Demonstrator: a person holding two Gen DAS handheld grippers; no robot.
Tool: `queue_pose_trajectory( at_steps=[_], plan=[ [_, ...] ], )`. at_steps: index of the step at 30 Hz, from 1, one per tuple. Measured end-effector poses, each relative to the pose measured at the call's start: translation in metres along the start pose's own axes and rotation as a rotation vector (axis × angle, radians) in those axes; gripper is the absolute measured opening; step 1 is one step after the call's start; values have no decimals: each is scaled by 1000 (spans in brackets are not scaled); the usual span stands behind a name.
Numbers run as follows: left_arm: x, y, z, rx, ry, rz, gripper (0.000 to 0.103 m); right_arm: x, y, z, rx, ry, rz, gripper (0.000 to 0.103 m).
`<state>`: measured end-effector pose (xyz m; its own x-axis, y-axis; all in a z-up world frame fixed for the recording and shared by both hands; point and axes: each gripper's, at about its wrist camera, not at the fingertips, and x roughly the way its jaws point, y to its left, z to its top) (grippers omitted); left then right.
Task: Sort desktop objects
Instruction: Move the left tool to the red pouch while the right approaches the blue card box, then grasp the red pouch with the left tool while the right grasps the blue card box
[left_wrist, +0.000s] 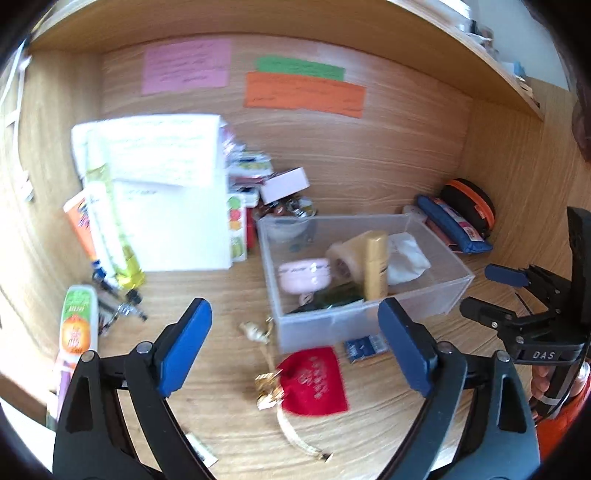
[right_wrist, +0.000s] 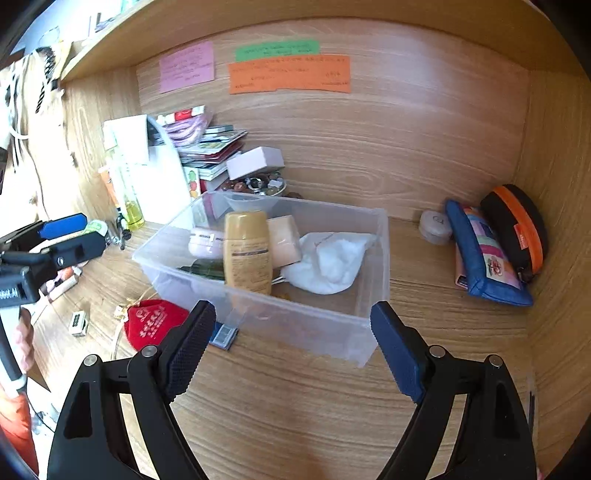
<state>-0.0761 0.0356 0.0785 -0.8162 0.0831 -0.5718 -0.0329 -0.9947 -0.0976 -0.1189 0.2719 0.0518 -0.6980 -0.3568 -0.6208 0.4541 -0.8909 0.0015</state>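
A clear plastic bin (left_wrist: 424, 306) (right_wrist: 332, 332) stands on the wooden desk. It holds a yellow bottle (right_wrist: 247, 251), a pink jar (left_wrist: 303, 275), a beige soap bar (right_wrist: 284, 240) and a white cloth (right_wrist: 332, 258). A red pouch (left_wrist: 314, 382) (right_wrist: 151, 321) lies in front of the bin beside gold trinkets (left_wrist: 267, 387). My left gripper (left_wrist: 295, 343) is open and empty above the pouch. My right gripper (right_wrist: 291, 343) is open and empty at the bin's near wall. Each gripper shows in the other's view, the right one (left_wrist: 495, 291) and the left one (right_wrist: 70, 236).
White papers and bottles (left_wrist: 110, 221) stand at the left, with tubes (left_wrist: 75, 325) lying near them. A blue pouch (right_wrist: 484, 254), an orange-black case (right_wrist: 517, 229) and a small round jar (right_wrist: 436, 225) sit at the right. A small blue packet (right_wrist: 223, 334) lies under the bin's corner.
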Motion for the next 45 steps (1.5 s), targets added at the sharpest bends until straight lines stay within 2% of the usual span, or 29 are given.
queue_pose_trajectory(
  at_steps=[5,8,13,19,24,29,34,36,38,45],
  plan=[
    [-2,25,-21,-74,34,1,92,5,19,-12,-31,23,22,84],
    [7,30,-35,-97,82,-17,92,13,28,-20,-45,39,25,84],
    [29,20,-52,-43,160,0,92,27,40,-30,-65,76,52,83],
    [50,11,-62,1,223,-15,92,49,48,-37,-69,157,99,81],
    [66,8,-62,-8,267,-42,92,65,56,-39,-74,203,81,80],
    [73,2,-63,22,279,-46,77,76,60,-39,-61,219,54,77],
    [75,0,-65,51,281,-55,75,88,59,-37,-5,243,39,77],
    [77,3,-64,48,289,-67,72,92,61,-36,-2,254,21,76],
    [79,5,-65,48,298,-69,65,95,64,-35,-8,258,2,76],
    [79,10,-63,55,295,-97,57,102,75,-31,-18,259,-47,74]
  ],
)
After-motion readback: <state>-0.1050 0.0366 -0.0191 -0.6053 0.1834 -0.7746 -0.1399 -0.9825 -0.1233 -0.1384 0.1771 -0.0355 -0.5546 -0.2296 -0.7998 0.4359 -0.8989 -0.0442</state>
